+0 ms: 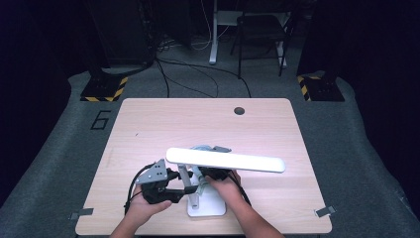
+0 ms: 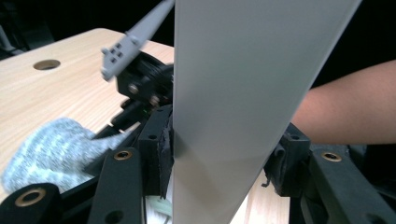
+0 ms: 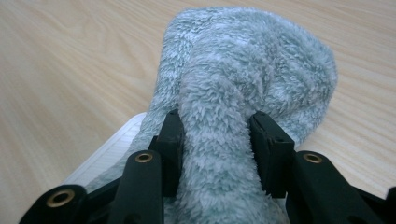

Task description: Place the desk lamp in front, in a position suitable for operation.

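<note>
White desk lamp (image 1: 205, 198) stands near the front edge of a pale wooden table (image 1: 148, 124), its long flat head (image 1: 225, 159) stretched out to the right. One jaw of the left gripper (image 2: 219, 161) sits on each side of the lamp's flat arm, seemingly steadying it. The right gripper (image 3: 215, 142) pinches a fluffy grey-blue cloth (image 3: 243, 84) just above the lamp's base. Wiping seems under way, judged from the cloth lying at the base; the head likely remains to be wiped.

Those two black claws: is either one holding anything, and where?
The left claw clamps the white desk lamp's flat arm low down. The right claw pinches a bunched fold of the fluffy grey-green cloth.
</note>
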Motion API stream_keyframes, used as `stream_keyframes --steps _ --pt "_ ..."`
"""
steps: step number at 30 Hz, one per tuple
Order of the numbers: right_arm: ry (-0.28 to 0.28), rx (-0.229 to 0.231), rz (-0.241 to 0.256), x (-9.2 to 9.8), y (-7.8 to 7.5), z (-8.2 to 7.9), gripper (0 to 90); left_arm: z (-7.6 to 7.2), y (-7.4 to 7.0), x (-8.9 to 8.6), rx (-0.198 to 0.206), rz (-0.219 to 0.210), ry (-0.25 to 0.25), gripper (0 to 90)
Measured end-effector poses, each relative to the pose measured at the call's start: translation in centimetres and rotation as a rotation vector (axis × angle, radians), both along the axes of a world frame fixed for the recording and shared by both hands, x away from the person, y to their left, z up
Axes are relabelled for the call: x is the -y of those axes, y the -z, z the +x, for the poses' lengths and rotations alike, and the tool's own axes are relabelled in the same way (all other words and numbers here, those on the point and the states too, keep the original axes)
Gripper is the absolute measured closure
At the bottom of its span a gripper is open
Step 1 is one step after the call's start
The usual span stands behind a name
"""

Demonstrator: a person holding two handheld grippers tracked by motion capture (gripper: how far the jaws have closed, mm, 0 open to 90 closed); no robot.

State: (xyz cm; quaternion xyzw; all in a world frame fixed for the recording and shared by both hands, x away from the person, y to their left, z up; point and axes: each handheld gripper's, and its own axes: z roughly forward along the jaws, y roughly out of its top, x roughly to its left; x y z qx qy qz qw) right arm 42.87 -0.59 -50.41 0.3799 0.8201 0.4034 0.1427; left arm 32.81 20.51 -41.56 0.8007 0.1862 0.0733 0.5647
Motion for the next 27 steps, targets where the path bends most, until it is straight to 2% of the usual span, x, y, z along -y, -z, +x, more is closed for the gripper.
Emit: stream_keyframes --steps 2,3,4,6,7,8,11,13,15,16,17,20,23,25,27 --pt "0.009 -0.014 -0.014 0.1 -0.1 0.5 60.2 0.1 0.1 0.0 -0.001 0.0 0.009 50.1" --pt "0.018 -0.004 -0.018 0.0 0.0 0.9 60.1 0.1 0.1 0.0 -0.004 0.001 0.01 50.1" --pt "0.027 -0.018 -0.02 0.0 0.0 1.0 60.1 0.1 0.1 0.0 -0.001 0.003 0.012 50.2" --pt "0.026 -0.023 -0.048 -0.1 0.0 1.5 59.8 0.1 0.1 0.0 0.009 0.009 0.014 50.7" --pt "0.039 -0.019 -0.053 -0.3 0.0 1.7 59.6 0.1 0.1 0.0 0.009 0.012 0.014 50.8" --pt "0.028 0.006 -0.071 -0.3 0.1 1.9 59.5 0.1 0.1 0.0 0.009 0.015 0.016 51.0" --pt "0.026 0.01 -0.102 -0.4 0.1 2.6 59.5 0.1 0.1 0.0 0.005 0.014 0.011 51.2" --pt "0.041 -0.009 -0.092 -0.4 0.3 2.8 59.4 0.0 0.0 0.1 0.009 0.017 0.005 51.4" --pt "0.051 -0.016 -0.076 -0.5 0.5 3.0 59.1 0.0 0.0 0.1 0.01 0.017 0.003 51.6" --pt "0.053 -0.005 -0.07 -0.6 0.6 3.2 59.0 0.0 0.0 0.1 0.01 0.019 0.001 51.7" --pt "0.056 -0.017 -0.075 -0.7 0.5 3.1 58.9 0.0 0.0 0.1 0.009 0.02 -0.003 51.7" --pt "0.043 -0.01 -0.096 -1.3 0.4 3.5 58.1 -0.1 0.0 0.2 0.011 0.024 -0.009 51.8" --pt "0.058 0.012 -0.091 -2.4 0.6 3.6 56.7 -0.3 0.0 0.5 0.041 0.042 -0.018 52.1" --pt "0.048 0.024 -0.119 -3.3 0.6 3.3 56.8 -0.5 0.0 0.6 0.053 0.053 -0.027 52.6" --pt "0.031 0.055 -0.153 -4.1 0.7 3.0 58.1 -0.6 0.0 0.7 0.058 0.057 -0.039 52.8"
